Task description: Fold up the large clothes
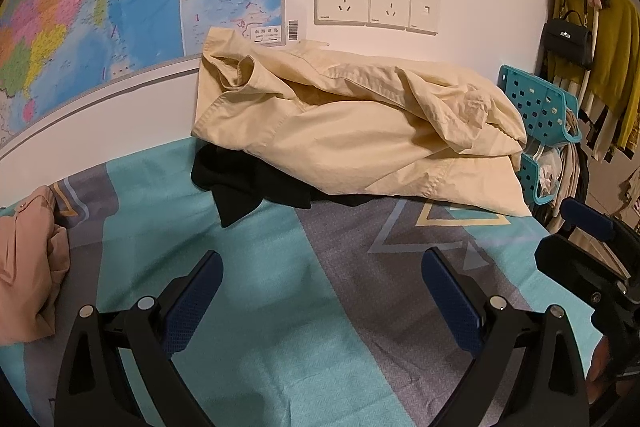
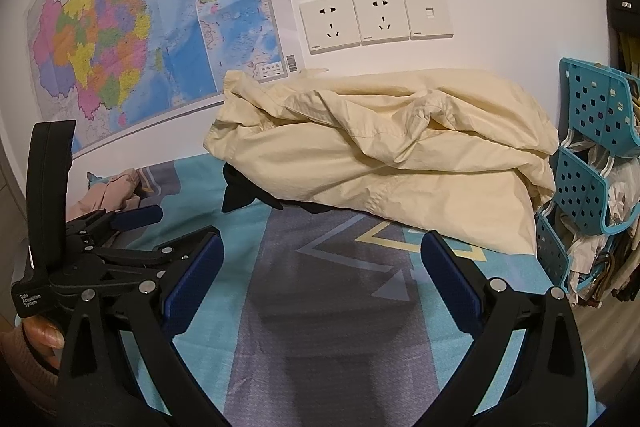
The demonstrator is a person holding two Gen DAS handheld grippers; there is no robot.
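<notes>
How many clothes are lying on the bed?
3: a cream shirt piled by the wall, a black garment partly under it, and a pink garment at the left edge. More may be hidden underneath.

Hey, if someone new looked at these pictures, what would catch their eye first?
Probably the crumpled cream garment heaped against the wall at the far edge of the bed, lying on top of a black garment. Next, the bright map on the wall to its left. Both claws, left and right, are open and empty.

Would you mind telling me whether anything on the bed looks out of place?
The cream garment lies crumpled against the wall, heaped over a black garment that pokes out beneath. A pink garment sits bunched at the left edge.
</notes>
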